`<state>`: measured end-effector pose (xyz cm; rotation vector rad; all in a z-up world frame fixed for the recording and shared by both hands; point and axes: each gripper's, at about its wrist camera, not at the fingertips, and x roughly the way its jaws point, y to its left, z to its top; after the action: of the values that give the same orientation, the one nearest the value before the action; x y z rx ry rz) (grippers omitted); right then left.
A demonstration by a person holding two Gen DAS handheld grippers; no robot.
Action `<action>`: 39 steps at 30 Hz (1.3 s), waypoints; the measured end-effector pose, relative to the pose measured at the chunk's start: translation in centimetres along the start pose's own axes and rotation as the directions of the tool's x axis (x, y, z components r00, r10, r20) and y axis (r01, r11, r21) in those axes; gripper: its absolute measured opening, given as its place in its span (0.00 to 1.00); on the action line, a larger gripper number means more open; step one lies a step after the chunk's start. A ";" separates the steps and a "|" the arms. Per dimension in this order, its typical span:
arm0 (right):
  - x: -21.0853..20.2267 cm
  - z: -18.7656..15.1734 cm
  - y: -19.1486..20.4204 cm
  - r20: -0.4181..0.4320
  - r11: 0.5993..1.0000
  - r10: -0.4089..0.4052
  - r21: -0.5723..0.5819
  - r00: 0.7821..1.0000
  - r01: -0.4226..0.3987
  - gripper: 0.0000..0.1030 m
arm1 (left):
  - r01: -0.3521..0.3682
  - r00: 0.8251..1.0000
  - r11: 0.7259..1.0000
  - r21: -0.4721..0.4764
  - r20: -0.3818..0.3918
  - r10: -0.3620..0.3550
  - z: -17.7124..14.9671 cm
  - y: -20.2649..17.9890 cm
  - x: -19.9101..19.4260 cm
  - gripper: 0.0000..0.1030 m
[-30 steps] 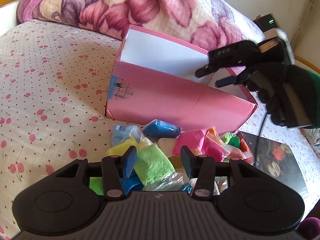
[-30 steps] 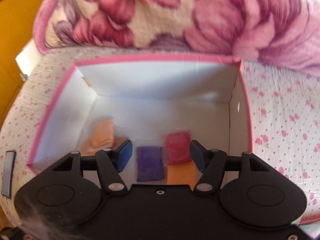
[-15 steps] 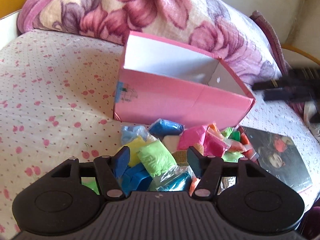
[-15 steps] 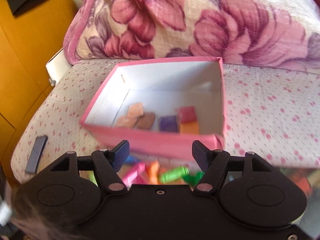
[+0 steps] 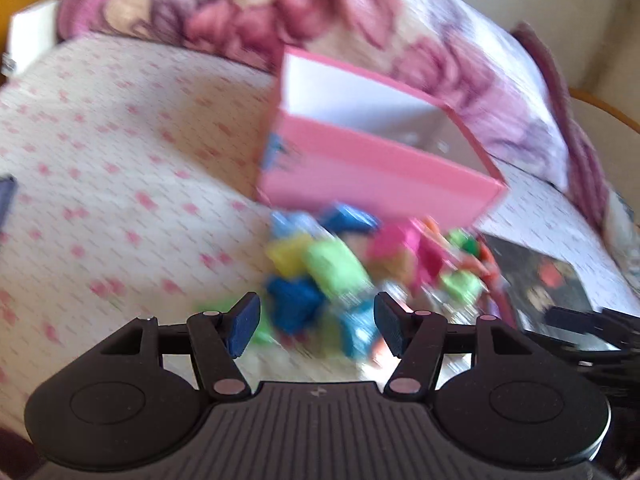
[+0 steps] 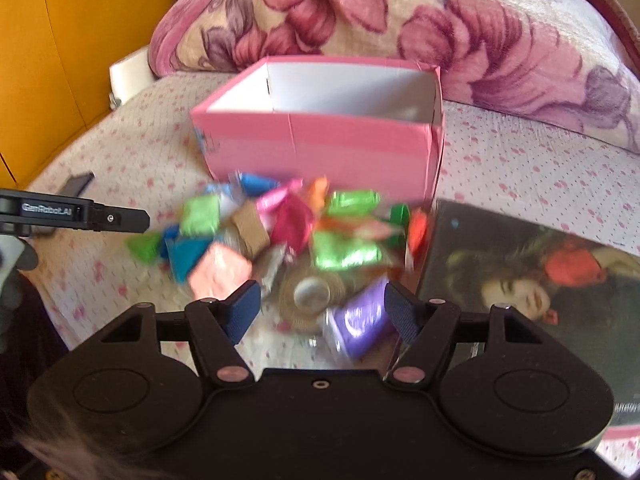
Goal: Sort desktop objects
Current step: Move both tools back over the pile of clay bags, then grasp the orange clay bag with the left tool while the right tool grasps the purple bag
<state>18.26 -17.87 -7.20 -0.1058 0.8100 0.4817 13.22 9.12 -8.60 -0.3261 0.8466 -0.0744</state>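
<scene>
Right tongs (image 6: 322, 310) apart and empty, low over a purple packet (image 6: 358, 326), left tongs (image 5: 316, 320) apart and empty above the packet pile (image 5: 360, 268), pink box (image 6: 320, 148) just behind the pile, mid-bed, book (image 6: 540, 280) beside it at the right.

Sunlit cherry-print bedsheet (image 6: 520, 160), floral blanket (image 6: 460, 20), orange wall (image 6: 60, 60).

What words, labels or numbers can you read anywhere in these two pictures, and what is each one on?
"GenRobot.AI": white letters on the side of the left tongs, seen from the right wrist.
Blue sticker on the pink box: too blurred to read.
Line of print at the bottom edge of the dark portrait cover: too small and distorted to read.
Nothing readable on the wrapped packets.
</scene>
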 end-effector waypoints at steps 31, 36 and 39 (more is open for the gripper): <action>3.9 -3.0 1.7 0.027 0.980 -0.077 -0.180 0.997 0.081 0.54 | 0.129 0.989 0.959 0.252 -0.104 -0.106 -2.1 -6.0 5.1 0.32; 4.0 -2.9 1.5 0.009 0.983 -0.071 -0.170 0.997 0.071 0.46 | 0.131 0.988 0.956 0.264 -0.115 -0.103 -2.7 -6.1 5.3 0.24; 3.6 -2.8 1.0 -0.005 0.988 -0.056 -0.141 0.998 0.054 0.30 | 0.123 0.989 0.954 0.274 -0.113 -0.095 -2.9 -5.8 5.0 0.16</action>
<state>18.03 -16.39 -11.66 -0.2609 0.7794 0.4864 14.80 1.88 -12.16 -0.1026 0.9025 -0.3134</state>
